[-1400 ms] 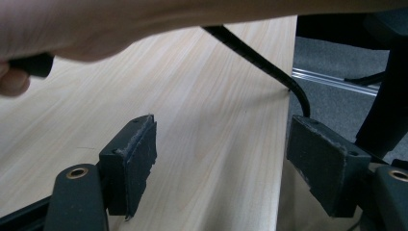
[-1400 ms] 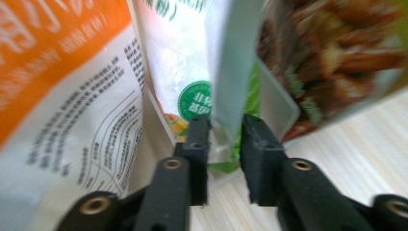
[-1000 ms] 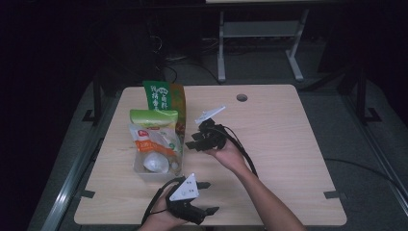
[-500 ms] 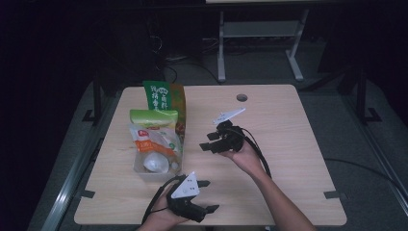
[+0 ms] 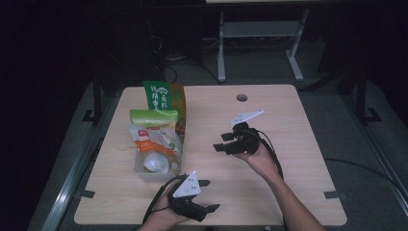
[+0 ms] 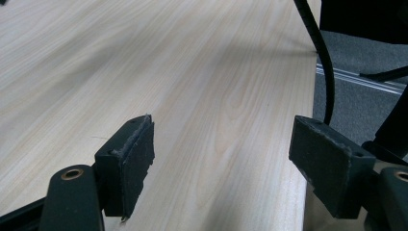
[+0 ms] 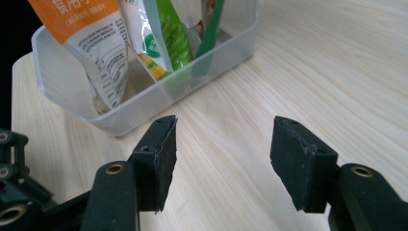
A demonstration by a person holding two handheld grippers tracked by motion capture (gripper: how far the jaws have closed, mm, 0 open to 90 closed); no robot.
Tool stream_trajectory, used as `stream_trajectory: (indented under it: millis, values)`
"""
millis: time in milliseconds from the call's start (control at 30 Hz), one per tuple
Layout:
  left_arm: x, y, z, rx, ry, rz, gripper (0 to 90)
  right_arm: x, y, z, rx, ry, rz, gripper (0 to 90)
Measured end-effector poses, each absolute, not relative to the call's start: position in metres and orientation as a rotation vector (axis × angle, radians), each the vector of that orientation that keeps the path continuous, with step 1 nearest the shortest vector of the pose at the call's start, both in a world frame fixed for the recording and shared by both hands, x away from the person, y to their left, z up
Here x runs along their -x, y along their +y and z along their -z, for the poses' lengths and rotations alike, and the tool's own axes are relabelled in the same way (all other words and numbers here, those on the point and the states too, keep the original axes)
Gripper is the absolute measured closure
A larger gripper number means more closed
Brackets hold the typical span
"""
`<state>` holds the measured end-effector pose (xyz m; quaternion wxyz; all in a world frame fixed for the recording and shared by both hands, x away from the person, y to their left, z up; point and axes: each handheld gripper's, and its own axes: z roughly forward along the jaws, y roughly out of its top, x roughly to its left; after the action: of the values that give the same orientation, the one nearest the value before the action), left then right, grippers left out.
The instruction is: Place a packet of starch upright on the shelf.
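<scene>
High view: a clear plastic bin (image 5: 144, 169) sits on the wooden counter (image 5: 288, 125) at about nine o'clock from the counter's middle. It holds upright snack packets: a dark green packet (image 5: 159, 96) at the far end, a light green packet (image 5: 153, 118) in front of it, and an orange-and-white packet (image 5: 153, 142) nearest the person. All packets appear to be in the bin; none lies loose on the counter. The right hand-held gripper (image 5: 222, 142) hangs just above the counter, at three o'clock from the bin and apart from it, jaws pointing toward the bin. The left hand-held gripper (image 5: 208, 195) rests at the near edge, at six o'clock, jaws pointing to three o'clock.

Left gripper view: the left hand-held gripper (image 6: 221, 159) is released, its pads spread wide over bare wood, with nothing between them. A black cable (image 6: 323, 62) runs past the counter edge.

Right gripper view: the right hand-held gripper (image 7: 221, 161) is likewise released and empty. The bin (image 7: 144, 101) stands near, ahead at eleven o'clock, with the packets leaning inside; its translucent wall is intact.

Judgement: packing looks complete or nearly so. If anything is left, it is tidying the leaning packets.
</scene>
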<state>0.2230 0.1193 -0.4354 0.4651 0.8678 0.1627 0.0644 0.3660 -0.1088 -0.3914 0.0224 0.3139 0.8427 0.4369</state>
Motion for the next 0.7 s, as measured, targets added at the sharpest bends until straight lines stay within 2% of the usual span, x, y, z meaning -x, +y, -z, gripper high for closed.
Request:
stream_trajectory:
  millis: [700]
  values:
    - [-0.227, 0.119, 0.436, -2.138, 0.408, -0.172, 22.9, -0.345, -0.162, 0.402, -1.080, 2.581, -1.314, 37.8]
